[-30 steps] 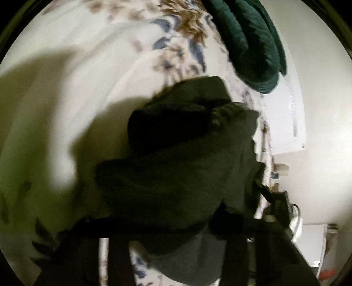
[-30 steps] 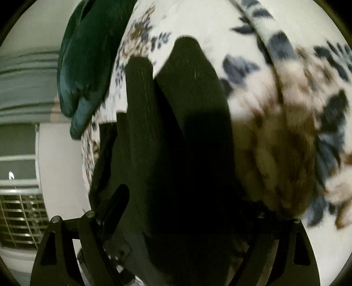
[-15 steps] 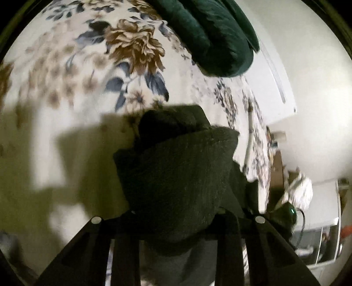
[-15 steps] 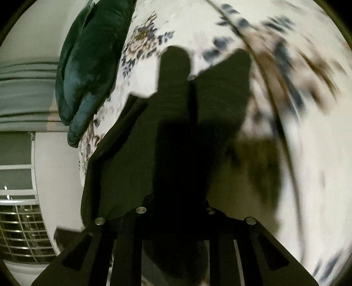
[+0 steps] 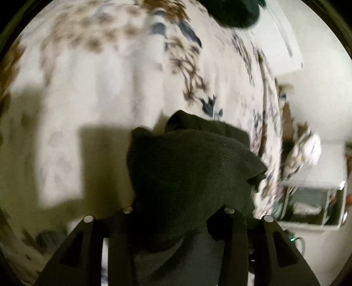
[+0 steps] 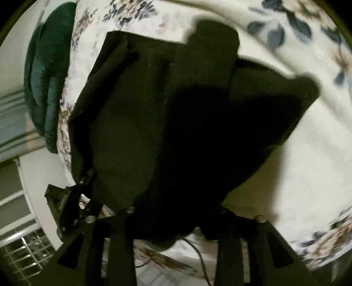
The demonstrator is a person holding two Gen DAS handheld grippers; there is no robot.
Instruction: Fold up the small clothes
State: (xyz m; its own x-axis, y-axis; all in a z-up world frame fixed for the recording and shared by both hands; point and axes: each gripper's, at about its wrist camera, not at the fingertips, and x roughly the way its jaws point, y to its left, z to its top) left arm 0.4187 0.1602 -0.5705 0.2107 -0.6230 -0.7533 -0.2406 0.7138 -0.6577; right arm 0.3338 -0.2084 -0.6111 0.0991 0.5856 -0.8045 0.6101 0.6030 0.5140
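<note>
A small black knitted garment [image 5: 189, 173] hangs bunched from my left gripper [image 5: 176, 222], which is shut on it above the floral bedspread [image 5: 105, 92]. In the right wrist view the same black garment [image 6: 167, 114] spreads wide in front of my right gripper [image 6: 173, 222], which is shut on its near edge. The cloth hides the fingertips of both grippers. The left gripper's body [image 6: 66, 206] shows at the lower left of the right wrist view, holding the garment's other corner.
A dark green pillow [image 6: 44, 88] lies at the head of the bed and shows at the top of the left wrist view [image 5: 233, 11]. A white wall [image 5: 319, 66] and a metal shelf [image 5: 312, 202] stand past the bed's right edge. A window grille [image 6: 19, 250] is at lower left.
Both grippers moved, still holding the garment. The garment now hangs spread between them in the right view. The views are motion-blurred.
</note>
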